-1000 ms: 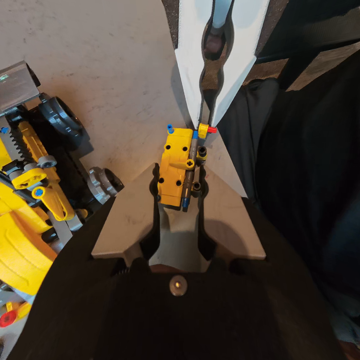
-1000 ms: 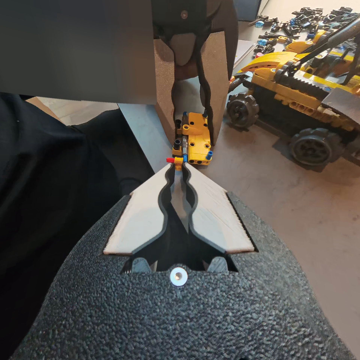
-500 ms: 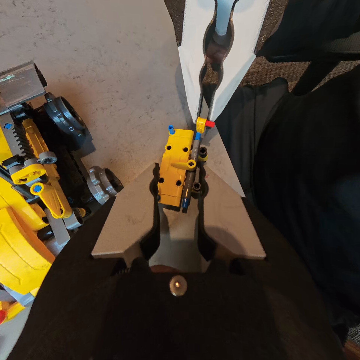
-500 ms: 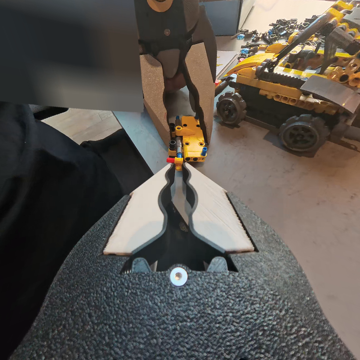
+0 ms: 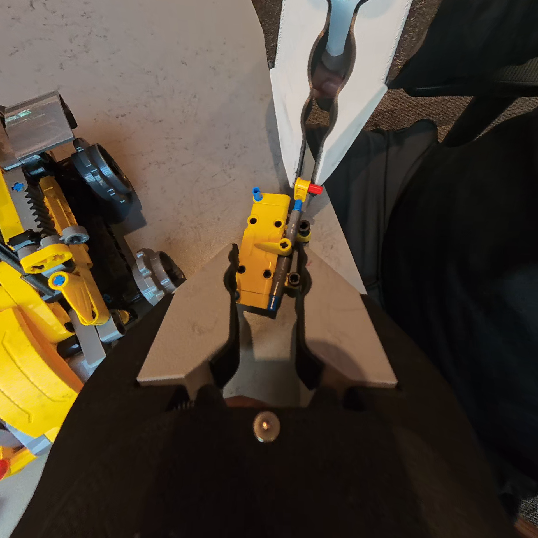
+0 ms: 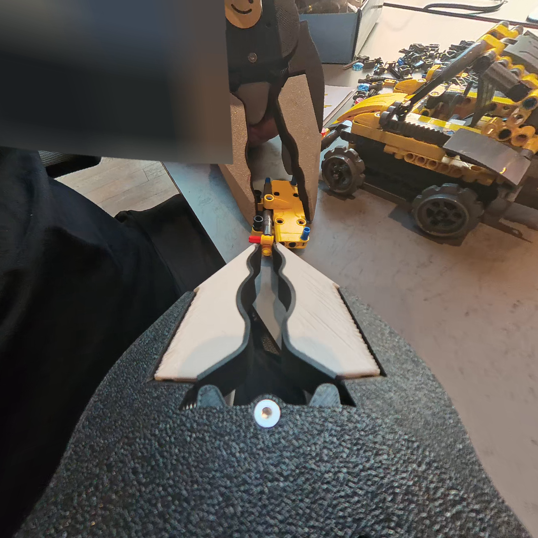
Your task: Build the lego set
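1. Your left gripper [image 5: 266,279] is clamped on a small yellow block assembly [image 5: 263,256], its jaws closed against the two sides. The block hangs just above the table [image 5: 174,87], near the table's edge, and does not appear to rest on it.
2. Your right gripper [image 6: 265,250], the white-fingered one, comes at the block from the opposite end. Its jaws are pinched nearly together on a small yellow connector [image 6: 266,240] with a red pin [image 6: 254,238] sticking out sideways.
3. That connector sits at the end of a grey rod [image 5: 286,256] running along the block's side. Whether it is fully seated there or only touching, you cannot tell from either view.
4. How far along: the block already carries a blue peg [image 5: 256,193], black pins and a yellow lever, so it looks partly built. The connector at the rod's tip seems to be the piece in hand; I judge that joint unfinished or only just made.
5. A large yellow and black toy vehicle [image 6: 436,151] stands on the table beside the left gripper, well apart from both grippers.
6. Containers: a dark blue box [image 6: 340,37] stands at the far side of the table. Its contents are hidden from view.
7. Loose small parts [image 6: 387,67] lie scattered on the table near that box, not in any container.
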The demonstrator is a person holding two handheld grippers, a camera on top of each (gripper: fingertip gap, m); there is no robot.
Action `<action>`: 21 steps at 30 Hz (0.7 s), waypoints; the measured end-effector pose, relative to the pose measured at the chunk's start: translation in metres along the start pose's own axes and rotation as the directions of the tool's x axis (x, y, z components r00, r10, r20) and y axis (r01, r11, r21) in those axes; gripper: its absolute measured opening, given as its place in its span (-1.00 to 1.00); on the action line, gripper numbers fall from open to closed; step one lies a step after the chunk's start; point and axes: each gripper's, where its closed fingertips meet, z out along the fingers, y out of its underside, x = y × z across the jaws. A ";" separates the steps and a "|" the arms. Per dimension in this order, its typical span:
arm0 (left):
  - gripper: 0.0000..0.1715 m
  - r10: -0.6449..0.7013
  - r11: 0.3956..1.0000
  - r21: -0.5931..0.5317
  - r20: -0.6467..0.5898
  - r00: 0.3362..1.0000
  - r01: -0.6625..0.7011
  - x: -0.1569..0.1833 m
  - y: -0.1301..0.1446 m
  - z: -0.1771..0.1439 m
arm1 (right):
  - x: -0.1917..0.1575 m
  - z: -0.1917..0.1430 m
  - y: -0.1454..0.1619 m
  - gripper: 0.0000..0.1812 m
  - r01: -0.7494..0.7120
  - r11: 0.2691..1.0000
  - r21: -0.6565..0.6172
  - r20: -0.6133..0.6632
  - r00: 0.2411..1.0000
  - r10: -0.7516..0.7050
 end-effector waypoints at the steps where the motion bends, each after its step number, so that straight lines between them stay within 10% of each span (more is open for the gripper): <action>1: -0.56 0.000 1.000 0.000 0.003 1.000 0.000 0.000 0.000 0.000 | 0.000 0.000 0.000 -0.92 -0.004 1.000 0.001 0.001 1.000 0.004; 21: -0.56 -0.011 1.000 0.002 0.009 1.000 0.011 -0.002 0.000 0.000 | 0.003 0.002 0.000 -0.92 0.030 0.999 -0.032 -0.004 1.000 -0.030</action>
